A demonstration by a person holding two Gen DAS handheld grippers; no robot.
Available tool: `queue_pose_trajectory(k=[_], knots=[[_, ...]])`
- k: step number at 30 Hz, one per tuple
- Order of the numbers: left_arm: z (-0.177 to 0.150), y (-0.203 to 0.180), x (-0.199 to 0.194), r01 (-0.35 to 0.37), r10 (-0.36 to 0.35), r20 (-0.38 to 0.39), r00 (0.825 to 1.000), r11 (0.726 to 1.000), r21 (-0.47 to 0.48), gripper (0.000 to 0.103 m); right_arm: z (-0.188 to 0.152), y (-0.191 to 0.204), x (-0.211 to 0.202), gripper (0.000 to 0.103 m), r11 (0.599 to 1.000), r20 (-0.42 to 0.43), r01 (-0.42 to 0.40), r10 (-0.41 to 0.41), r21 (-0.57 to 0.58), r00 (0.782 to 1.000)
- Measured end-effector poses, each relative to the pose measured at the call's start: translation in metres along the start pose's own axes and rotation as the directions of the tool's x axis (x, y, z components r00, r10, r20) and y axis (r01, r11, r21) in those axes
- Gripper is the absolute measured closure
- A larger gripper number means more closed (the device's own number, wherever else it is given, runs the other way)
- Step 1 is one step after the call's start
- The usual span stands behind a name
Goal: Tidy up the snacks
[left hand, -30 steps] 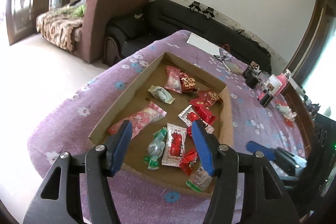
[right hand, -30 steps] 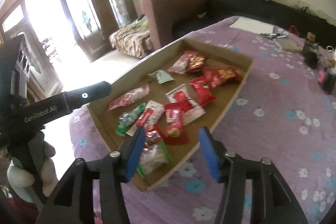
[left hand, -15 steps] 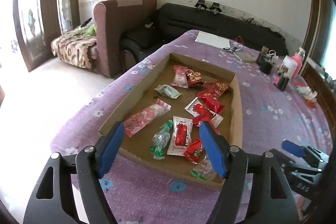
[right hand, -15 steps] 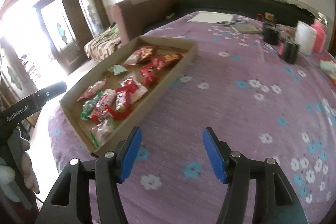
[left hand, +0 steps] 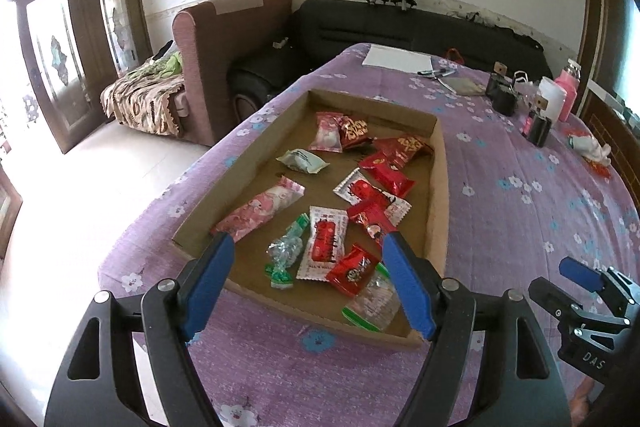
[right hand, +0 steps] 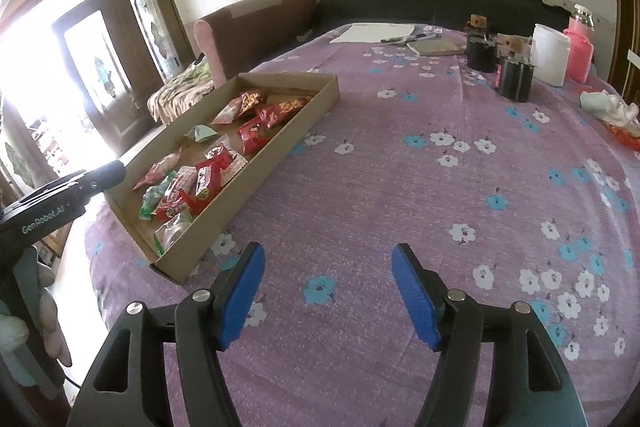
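A shallow cardboard tray (left hand: 438,187) lies on the purple flowered table and holds several wrapped snacks: a long pink pack (left hand: 260,209), a green candy (left hand: 286,253), a white-and-red pack (left hand: 324,241), red packs (left hand: 386,173) and a clear bag (left hand: 372,301) at the near corner. My left gripper (left hand: 308,279) is open and empty above the tray's near end. My right gripper (right hand: 328,291) is open and empty over bare cloth to the right of the tray (right hand: 256,187). Its blue tip also shows in the left wrist view (left hand: 580,273).
Black jars (right hand: 514,77), a white tub (right hand: 550,55), a pink bottle (right hand: 578,43), paper (right hand: 376,33) and a notebook stand at the table's far side. A crumpled wrapper (right hand: 610,107) lies at the right. Sofas (left hand: 240,55) stand behind the table.
Both grippers drew back and levelled out. The right gripper swung right, off the tray and over the bare cloth. The snacks have not moved.
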State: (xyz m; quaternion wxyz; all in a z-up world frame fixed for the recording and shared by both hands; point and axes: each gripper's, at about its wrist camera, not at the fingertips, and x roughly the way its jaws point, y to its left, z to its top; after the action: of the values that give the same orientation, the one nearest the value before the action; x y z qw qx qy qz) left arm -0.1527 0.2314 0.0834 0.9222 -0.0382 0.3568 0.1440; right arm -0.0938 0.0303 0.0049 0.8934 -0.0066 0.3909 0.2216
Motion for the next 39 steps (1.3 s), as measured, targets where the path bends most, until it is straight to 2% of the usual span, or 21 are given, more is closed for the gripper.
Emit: queue_pose_trajectory(k=[9, 12, 17, 26, 29, 31, 34, 36, 38, 39], knots=[[-0.003, -0.008, 0.001, -0.011, 0.011, -0.011, 1.000, 1.000, 0.029, 0.026, -0.006, 0.014, -0.006, 0.034, 0.997, 0.019, 0.037, -0.036, -0.067, 0.999], [-0.004, -0.008, 0.002, -0.011, 0.011, -0.017, 1.000, 0.999, 0.032, 0.026, -0.008, 0.022, -0.008, 0.029, 0.993, 0.029, 0.059, -0.056, -0.105, 0.998], [-0.006, -0.007, 0.002, -0.008, 0.009, -0.022, 1.000, 1.000, 0.027, 0.026, -0.013, 0.038, -0.010, 0.028, 0.980, 0.050, 0.101, -0.094, -0.172, 0.994], [-0.009, -0.003, 0.004, -0.004, 0.004, -0.024, 1.000, 1.000, 0.015, 0.026, -0.021, 0.054, -0.002, 0.027, 0.966, 0.042, 0.120, -0.114, -0.230, 0.993], [-0.010, 0.001, -0.001, -0.020, 0.020, 0.013, 1.000, 1.000, 0.000, 0.026, -0.022, 0.055, 0.001, 0.027, 0.966, 0.035, 0.121, -0.116, -0.229, 0.993], [-0.010, 0.004, -0.011, -0.043, 0.044, 0.072, 0.996, 0.999, -0.017, 0.026, -0.022, 0.055, 0.003, 0.027, 0.966, 0.032, 0.122, -0.118, -0.227, 0.992], [-0.009, 0.010, -0.032, -0.106, 0.115, 0.189, 0.975, 0.993, -0.054, 0.024, -0.022, 0.055, 0.003, 0.027, 0.966, 0.033, 0.121, -0.117, -0.227, 0.993], [-0.009, 0.014, -0.049, -0.160, 0.178, 0.278, 0.944, 0.983, -0.088, 0.013, -0.022, 0.056, 0.002, 0.027, 0.966, 0.037, 0.121, -0.116, -0.229, 0.993], [-0.011, 0.017, -0.067, -0.189, 0.220, 0.366, 0.904, 0.975, -0.119, 0.012, -0.023, 0.058, 0.002, 0.026, 0.965, 0.039, 0.119, -0.113, -0.232, 0.993], [-0.014, 0.018, -0.075, -0.198, 0.236, 0.398, 0.886, 0.971, -0.135, 0.006, -0.023, 0.059, 0.002, 0.026, 0.965, 0.040, 0.119, -0.112, -0.233, 0.993]])
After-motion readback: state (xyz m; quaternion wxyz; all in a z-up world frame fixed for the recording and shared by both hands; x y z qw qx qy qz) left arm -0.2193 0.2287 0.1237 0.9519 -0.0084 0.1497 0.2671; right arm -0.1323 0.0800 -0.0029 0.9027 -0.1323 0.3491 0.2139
